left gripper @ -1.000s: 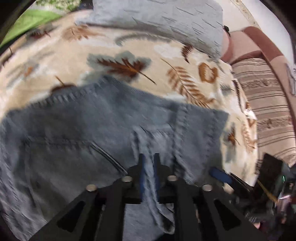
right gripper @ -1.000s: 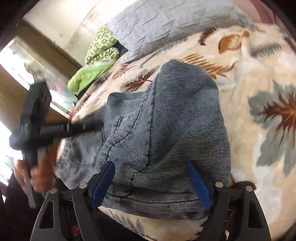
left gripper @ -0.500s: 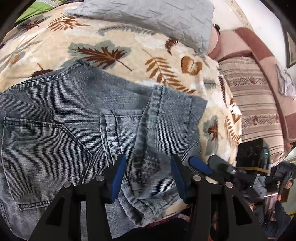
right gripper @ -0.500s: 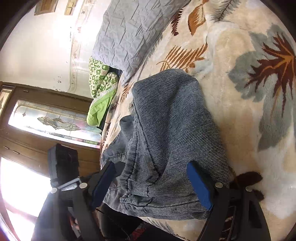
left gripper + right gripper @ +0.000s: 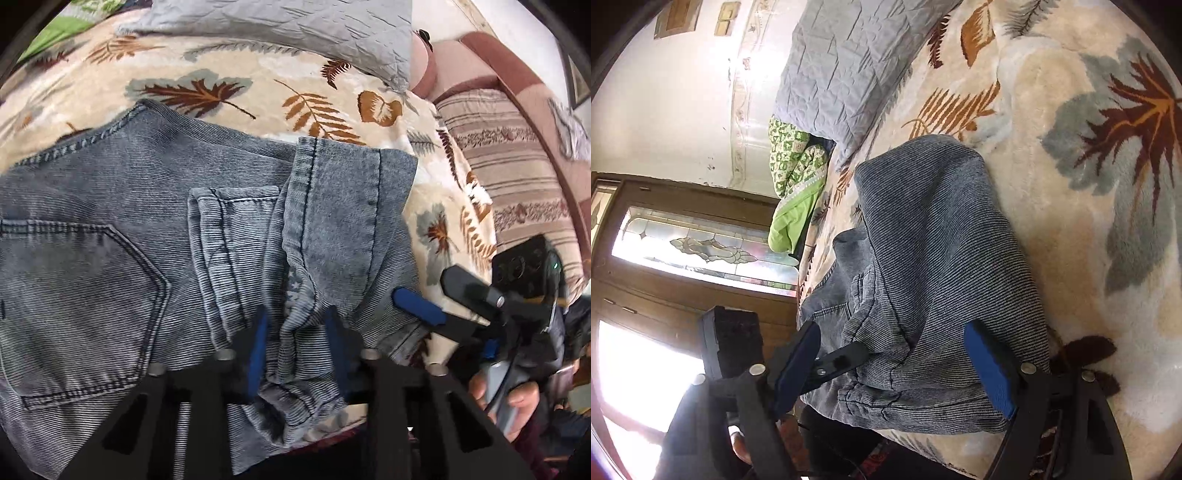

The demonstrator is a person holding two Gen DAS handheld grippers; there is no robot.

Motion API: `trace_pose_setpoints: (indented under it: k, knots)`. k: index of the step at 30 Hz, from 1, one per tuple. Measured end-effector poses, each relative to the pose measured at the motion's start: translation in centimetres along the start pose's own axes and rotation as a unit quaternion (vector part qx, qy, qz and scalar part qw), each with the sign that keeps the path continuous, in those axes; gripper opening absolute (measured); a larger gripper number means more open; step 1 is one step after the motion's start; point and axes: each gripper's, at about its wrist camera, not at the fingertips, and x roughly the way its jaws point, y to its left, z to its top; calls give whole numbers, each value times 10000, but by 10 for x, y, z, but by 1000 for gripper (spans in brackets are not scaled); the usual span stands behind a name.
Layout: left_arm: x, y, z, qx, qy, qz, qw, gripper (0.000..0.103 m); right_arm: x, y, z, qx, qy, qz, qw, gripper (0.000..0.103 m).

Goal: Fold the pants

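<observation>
Closing its blue-padded jaws on a raised ridge of denim, the left tool works at the near edge of the bed, where the pants lie across a leaf-patterned blanket. The ridge, a bunched hem or seam, stands between the pads, though whether they already press it cannot be told for sure. Just beside it, nearer the bed's near right corner, the right tool hovers with its jaws spread wide around the folded bulk of the cloth, gripping nothing; a hand wraps its handle.

Judged from how the cloth lies, the folding is well under way: the denim is doubled over itself into a thick, short bundle near the bed's front edge, with a back pocket facing up and a cuffed hem lying on top. What seems left is to straighten the rumpled layers at the near edge and perhaps make one more fold.

Counted: one pair of pants, two tools, one grey quilted cover toward the far edge of the bed, one green patterned cloth at the far left corner, and one striped sofa beyond the bed's right edge.
</observation>
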Motion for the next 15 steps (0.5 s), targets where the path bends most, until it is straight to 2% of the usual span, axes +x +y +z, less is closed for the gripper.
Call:
trace_pose_setpoints:
  k: [2,9,13,15]
  knots:
    - [-3,3,-2,-64,-103,-49,9999,7,0,1,0,-8,-8,-18,10000,83]
    - [-16,-15,-6,163,-279,-17,9995,6,1,6,0,-74,-41,-68,9999,83]
    - [-32,-23,-8,75,-356,-392,9986,6,1,4,1,8,-65,0,10000,83]
    - [-39,-28,-10,136,-425,-382,9983,6,0,5,1,5,-68,5,10000,83]
